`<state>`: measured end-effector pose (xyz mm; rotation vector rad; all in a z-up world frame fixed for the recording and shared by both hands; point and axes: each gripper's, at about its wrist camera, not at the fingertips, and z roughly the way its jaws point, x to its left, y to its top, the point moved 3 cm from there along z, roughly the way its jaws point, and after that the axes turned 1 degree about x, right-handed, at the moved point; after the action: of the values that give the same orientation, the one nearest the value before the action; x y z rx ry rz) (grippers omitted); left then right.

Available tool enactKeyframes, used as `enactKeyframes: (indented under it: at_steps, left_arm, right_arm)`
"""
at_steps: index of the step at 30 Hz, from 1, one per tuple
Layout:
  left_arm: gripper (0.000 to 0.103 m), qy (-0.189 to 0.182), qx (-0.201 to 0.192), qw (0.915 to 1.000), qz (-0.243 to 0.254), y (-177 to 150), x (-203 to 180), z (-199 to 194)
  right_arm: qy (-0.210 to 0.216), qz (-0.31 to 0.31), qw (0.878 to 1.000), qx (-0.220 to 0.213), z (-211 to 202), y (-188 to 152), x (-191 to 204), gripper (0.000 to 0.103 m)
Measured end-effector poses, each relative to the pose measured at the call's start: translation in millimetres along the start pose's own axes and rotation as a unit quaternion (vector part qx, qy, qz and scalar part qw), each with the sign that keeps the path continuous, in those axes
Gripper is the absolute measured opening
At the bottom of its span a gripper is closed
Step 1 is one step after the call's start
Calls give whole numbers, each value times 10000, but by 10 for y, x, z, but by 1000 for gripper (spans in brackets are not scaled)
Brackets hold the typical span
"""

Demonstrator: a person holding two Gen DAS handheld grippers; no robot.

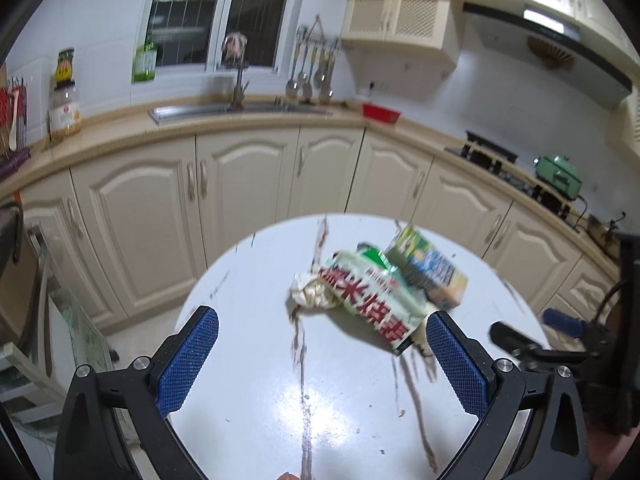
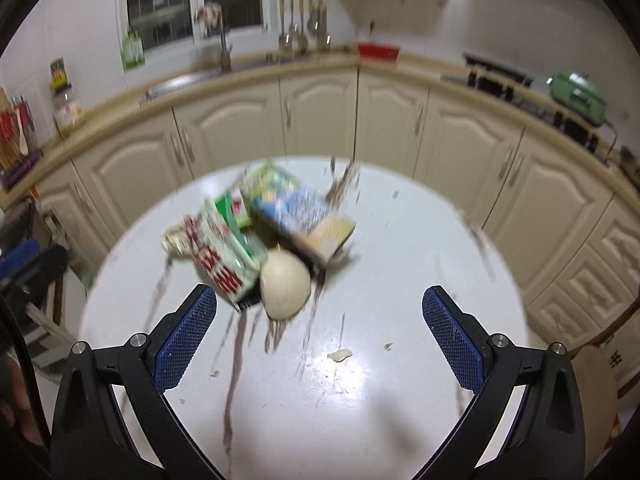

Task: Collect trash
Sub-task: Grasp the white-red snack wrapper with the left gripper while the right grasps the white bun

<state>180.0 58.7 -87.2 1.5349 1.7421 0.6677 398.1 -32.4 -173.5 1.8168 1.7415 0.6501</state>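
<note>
Home kitchen: sink (image 1: 240,110), stove (image 1: 490,152), cabinets (image 1: 248,176).

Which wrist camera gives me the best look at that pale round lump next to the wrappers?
The right wrist view: the pale round lump shows nearly whole there, in front of the green-and-red wrapper on the white table. In the left wrist view the wrapper and a left gripper finger hide almost all of it.
</note>
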Motion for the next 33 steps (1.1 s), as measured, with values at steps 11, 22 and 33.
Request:
enactKeyframes:
  at_steps: [11,22,33]
  left_arm:
    - [102,-7,628,9980,-101,275,-35,716]
    - [102,-26,923,9956,-158,553,-189,1374]
    - [100,-359,1189,9919,-278,639,-501,1896]
  right_arm:
    - [316,-104,9968,732,856,-149,70,95]
    - [652,-343,9937,850,1170,-165,145,47]
    - [723,90,9947,731,906,-225,-346,46]
